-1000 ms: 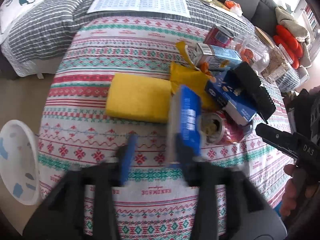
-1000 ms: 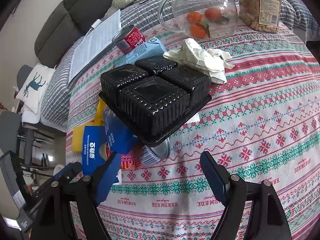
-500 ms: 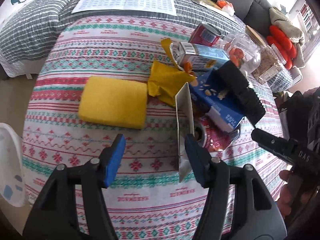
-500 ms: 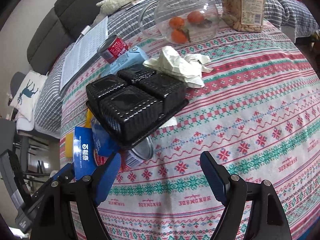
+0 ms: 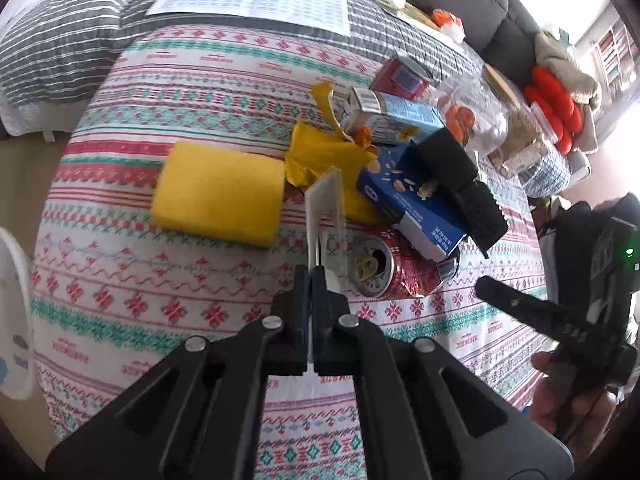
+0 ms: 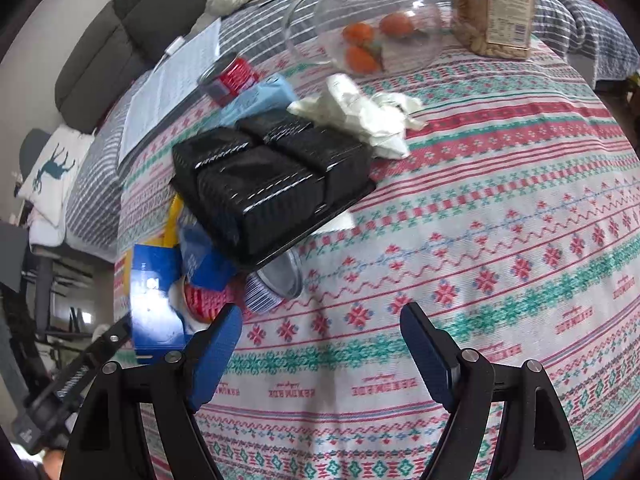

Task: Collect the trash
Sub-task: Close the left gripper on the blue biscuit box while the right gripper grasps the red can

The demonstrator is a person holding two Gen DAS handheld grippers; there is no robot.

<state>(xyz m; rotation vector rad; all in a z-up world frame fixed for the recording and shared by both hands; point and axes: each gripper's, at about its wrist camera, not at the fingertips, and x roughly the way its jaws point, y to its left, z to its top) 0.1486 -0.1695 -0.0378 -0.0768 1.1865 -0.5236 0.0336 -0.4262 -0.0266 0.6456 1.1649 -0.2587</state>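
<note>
**Flat packet pinched by the left gripper above the cloth**

Since the earlier frames, the left gripper (image 5: 311, 280) has been closed from a wide gap until its pads meet on a thin, flat blue-and-silver packet (image 5: 325, 208), which is held edge-on and upright above the patterned red, green and white tablecloth (image 5: 180, 292). Only the packet's thin edge is pinched; its upper part stands free in front of the trash pile.

Behind the packet, a crushed red drink can (image 5: 384, 268) is seen lying on its side with its open mouth turned toward the camera, touching a blue cardboard snack box (image 5: 408, 204). A black ribbed plastic tray (image 6: 272, 176) is propped upside down over the box and the can. A crumpled yellow wrapper (image 5: 320, 152) lies just beside a yellow rectangular sponge (image 5: 218, 192). A light blue drink carton (image 5: 396, 116) and a second red can (image 5: 400, 76) lie farther back, and crumpled white paper (image 6: 360, 112) touches the tray's far edge.

The right gripper (image 6: 320, 344) is held with its blue pads wide apart and nothing between them, above bare cloth near the can.
</note>
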